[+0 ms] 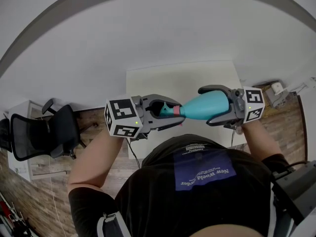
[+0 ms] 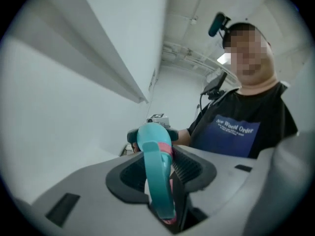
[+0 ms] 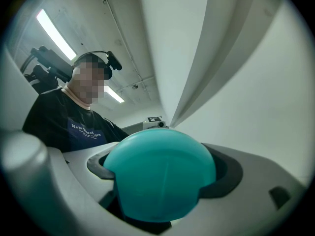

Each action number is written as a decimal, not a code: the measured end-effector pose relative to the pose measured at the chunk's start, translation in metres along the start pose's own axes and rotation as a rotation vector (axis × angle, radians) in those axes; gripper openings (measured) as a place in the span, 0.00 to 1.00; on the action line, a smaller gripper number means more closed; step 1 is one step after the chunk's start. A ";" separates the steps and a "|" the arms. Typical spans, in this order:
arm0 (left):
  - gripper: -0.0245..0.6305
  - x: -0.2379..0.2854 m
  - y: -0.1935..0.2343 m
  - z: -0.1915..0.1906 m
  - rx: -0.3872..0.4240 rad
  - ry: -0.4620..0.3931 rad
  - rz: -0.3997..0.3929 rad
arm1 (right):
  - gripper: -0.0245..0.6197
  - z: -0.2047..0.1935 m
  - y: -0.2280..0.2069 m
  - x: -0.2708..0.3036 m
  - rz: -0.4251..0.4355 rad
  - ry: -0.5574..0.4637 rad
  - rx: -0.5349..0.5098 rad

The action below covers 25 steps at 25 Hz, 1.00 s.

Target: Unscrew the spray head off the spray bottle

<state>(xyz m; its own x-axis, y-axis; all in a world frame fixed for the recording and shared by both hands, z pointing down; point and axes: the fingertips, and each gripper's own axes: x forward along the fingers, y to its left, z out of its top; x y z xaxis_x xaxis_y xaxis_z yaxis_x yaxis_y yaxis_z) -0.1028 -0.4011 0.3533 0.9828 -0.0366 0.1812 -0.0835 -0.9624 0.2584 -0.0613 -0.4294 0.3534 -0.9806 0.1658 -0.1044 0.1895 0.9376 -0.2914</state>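
Spray bottle (image 1: pixel 197 107) hangs level in the air above the white tabletop (image 1: pixel 197 78), in front of the person's chest. The right gripper (image 1: pixel 205 106) has its fingers clenched on the teal body, whose rounded base faces that gripper's camera. The left gripper (image 1: pixel 173 113) has the spray head (image 2: pixel 156 166), pink collar and teal trigger, between its fingers. They appear to be grasping it, though contact on one side is hard to see.

shirt (image 1: pixel 148 196): black, short sleeves | chest patch (image 1: pixel 202 171): blue, white lettering | head camera (image 2: pixel 218 24): black
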 end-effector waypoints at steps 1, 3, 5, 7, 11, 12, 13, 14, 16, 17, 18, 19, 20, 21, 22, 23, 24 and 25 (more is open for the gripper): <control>0.27 0.000 0.000 0.000 -0.057 -0.016 -0.016 | 0.74 0.000 0.001 0.000 -0.002 0.004 -0.016; 0.27 -0.001 0.001 -0.001 -0.163 -0.049 -0.045 | 0.74 0.001 0.002 0.000 -0.006 0.013 -0.048; 0.27 -0.004 0.003 -0.001 -0.269 -0.085 -0.072 | 0.74 0.003 0.003 0.002 -0.011 0.022 -0.081; 0.27 -0.009 0.006 0.001 -0.379 -0.130 -0.107 | 0.74 0.006 0.002 0.004 -0.019 0.029 -0.111; 0.27 -0.015 0.009 0.003 -0.516 -0.219 -0.150 | 0.74 0.010 -0.003 -0.002 -0.049 0.032 -0.137; 0.27 -0.017 0.010 0.002 -0.525 -0.233 -0.148 | 0.74 0.010 -0.005 -0.006 -0.058 0.029 -0.136; 0.27 -0.018 0.011 0.001 -0.531 -0.247 -0.144 | 0.74 0.010 -0.007 -0.010 -0.068 0.022 -0.132; 0.27 -0.019 0.011 -0.001 -0.537 -0.261 -0.140 | 0.74 0.010 -0.008 -0.015 -0.077 0.014 -0.127; 0.27 -0.021 0.013 -0.004 -0.551 -0.297 -0.130 | 0.74 0.009 -0.010 -0.026 -0.095 -0.008 -0.113; 0.27 -0.022 0.013 -0.004 -0.557 -0.317 -0.124 | 0.74 0.009 -0.011 -0.031 -0.104 -0.021 -0.104; 0.27 -0.024 0.014 -0.005 -0.562 -0.337 -0.117 | 0.74 0.009 -0.013 -0.036 -0.112 -0.035 -0.094; 0.27 -0.027 0.016 -0.006 -0.566 -0.356 -0.109 | 0.74 0.010 -0.015 -0.040 -0.121 -0.049 -0.083; 0.27 -0.030 0.017 -0.007 -0.569 -0.374 -0.101 | 0.74 0.010 -0.017 -0.043 -0.130 -0.063 -0.073; 0.27 -0.034 0.019 -0.007 -0.572 -0.392 -0.092 | 0.74 0.012 -0.020 -0.046 -0.141 -0.076 -0.063; 0.27 -0.039 0.021 -0.008 -0.573 -0.410 -0.084 | 0.74 0.014 -0.024 -0.047 -0.153 -0.091 -0.052; 0.27 -0.045 0.023 -0.008 -0.574 -0.430 -0.074 | 0.74 0.016 -0.028 -0.049 -0.168 -0.107 -0.041; 0.27 -0.050 0.025 -0.007 -0.573 -0.453 -0.063 | 0.74 0.018 -0.031 -0.051 -0.184 -0.124 -0.030; 0.27 -0.056 0.027 -0.008 -0.573 -0.478 -0.051 | 0.74 0.019 -0.034 -0.054 -0.200 -0.140 -0.020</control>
<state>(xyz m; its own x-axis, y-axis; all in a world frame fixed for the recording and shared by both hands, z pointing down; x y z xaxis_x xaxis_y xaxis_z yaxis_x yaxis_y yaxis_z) -0.1610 -0.4231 0.3574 0.9415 -0.2343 -0.2423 0.0193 -0.6802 0.7328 -0.0140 -0.4761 0.3503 -0.9818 -0.0667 -0.1781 -0.0103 0.9537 -0.3006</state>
